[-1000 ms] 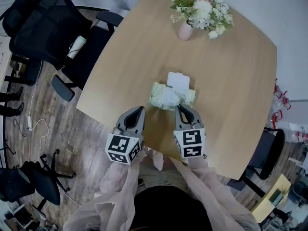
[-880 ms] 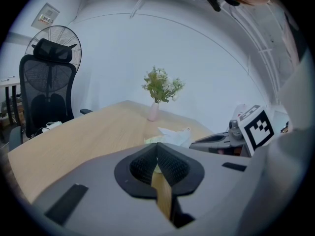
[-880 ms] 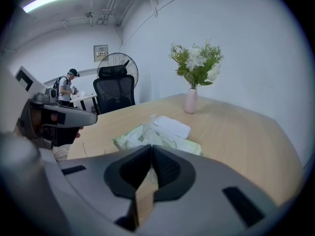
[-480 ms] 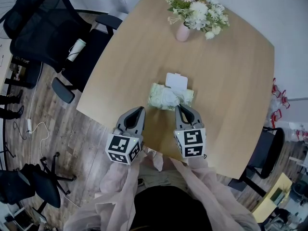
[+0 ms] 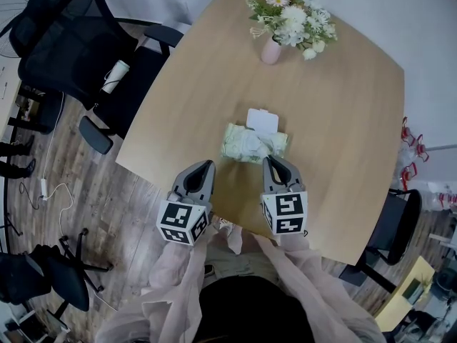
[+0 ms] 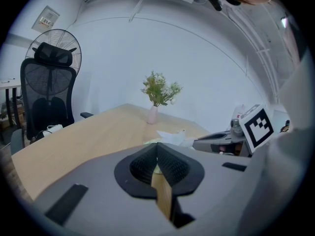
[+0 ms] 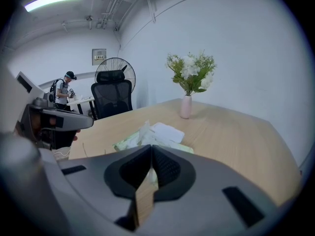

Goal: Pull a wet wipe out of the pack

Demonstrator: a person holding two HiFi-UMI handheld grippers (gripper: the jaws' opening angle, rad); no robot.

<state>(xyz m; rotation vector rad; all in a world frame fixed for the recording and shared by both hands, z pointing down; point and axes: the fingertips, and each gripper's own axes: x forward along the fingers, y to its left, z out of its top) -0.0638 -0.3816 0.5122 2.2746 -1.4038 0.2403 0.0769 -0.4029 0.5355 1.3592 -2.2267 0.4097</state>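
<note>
The green wet wipe pack lies mid-table with its white lid flipped open toward the far side. A crumpled white wipe sticks up from its opening. My right gripper is shut, its tips just short of the pack's near right corner with nothing between them. In the right gripper view the wipe and pack show just past the closed tips. My left gripper is shut and empty, to the near left of the pack; its closed tips point at the pack.
A pink vase of flowers stands at the far side of the wooden table. A black office chair stands off the table's left edge, another at the right. The table's near edge runs under both grippers.
</note>
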